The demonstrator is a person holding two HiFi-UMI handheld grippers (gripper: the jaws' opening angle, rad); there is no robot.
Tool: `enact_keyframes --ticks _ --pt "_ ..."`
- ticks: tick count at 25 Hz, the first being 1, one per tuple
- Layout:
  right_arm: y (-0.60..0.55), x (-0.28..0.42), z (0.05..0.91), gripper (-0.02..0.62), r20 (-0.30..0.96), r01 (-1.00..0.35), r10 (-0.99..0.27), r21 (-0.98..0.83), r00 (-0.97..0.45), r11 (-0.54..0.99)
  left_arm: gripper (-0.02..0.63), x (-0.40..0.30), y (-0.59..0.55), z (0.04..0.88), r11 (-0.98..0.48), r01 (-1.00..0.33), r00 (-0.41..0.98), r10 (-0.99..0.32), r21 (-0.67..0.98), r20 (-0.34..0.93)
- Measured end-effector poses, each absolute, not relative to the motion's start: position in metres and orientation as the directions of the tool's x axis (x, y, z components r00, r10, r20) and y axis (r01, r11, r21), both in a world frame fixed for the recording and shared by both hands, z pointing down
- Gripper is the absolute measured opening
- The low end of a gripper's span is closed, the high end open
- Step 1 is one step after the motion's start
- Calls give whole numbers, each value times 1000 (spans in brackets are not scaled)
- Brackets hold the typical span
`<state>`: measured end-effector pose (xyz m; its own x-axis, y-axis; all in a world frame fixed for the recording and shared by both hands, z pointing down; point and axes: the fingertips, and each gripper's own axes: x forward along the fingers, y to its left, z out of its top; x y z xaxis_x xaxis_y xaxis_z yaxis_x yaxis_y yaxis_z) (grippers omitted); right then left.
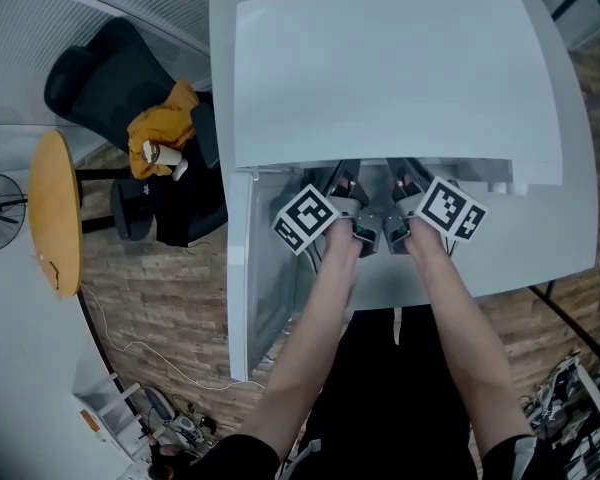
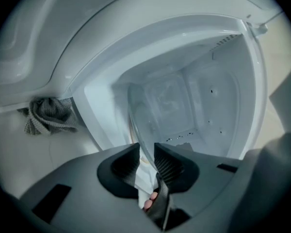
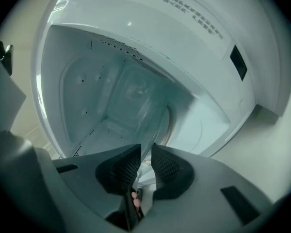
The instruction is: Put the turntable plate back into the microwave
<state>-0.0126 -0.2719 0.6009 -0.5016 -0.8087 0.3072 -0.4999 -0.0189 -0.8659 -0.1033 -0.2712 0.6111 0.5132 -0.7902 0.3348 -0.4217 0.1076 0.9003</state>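
Left claw (image 2: 146,152) and right claw (image 3: 145,152) are each pinched almost closed on the near rim of the glass plate (image 2: 160,106), side by side so it stays balanced. I hold it reaching into the open microwave (image 1: 400,78), seemingly not yet set down.

White microwave (image 1: 400,78), clear glass turntable plate (image 2: 157,113), dk-grey left tool (image 2: 146,148) & right tool (image 3: 145,150), b/w-patterned marker cubes (image 1: 305,218), mustard jacket (image 1: 162,133).
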Motion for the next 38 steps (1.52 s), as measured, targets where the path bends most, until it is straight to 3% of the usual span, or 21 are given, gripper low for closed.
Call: enact_keyframes --ticks 13,22,38 --pt "-269 -11 609 114 464 -665 -749 -745 -473 -42 44 -104 -264 620 199 -334 491 -798 922 350" --pt "-255 -6 615 5 433 -635 -762 -772 -481 -38 44 -105 -267 622 205 -369 472 -799 907 372" --pt "-264 4 614 -3 437 -643 -782 -764 -445 -61 48 -114 -261 619 207 -401 449 -805 892 388"
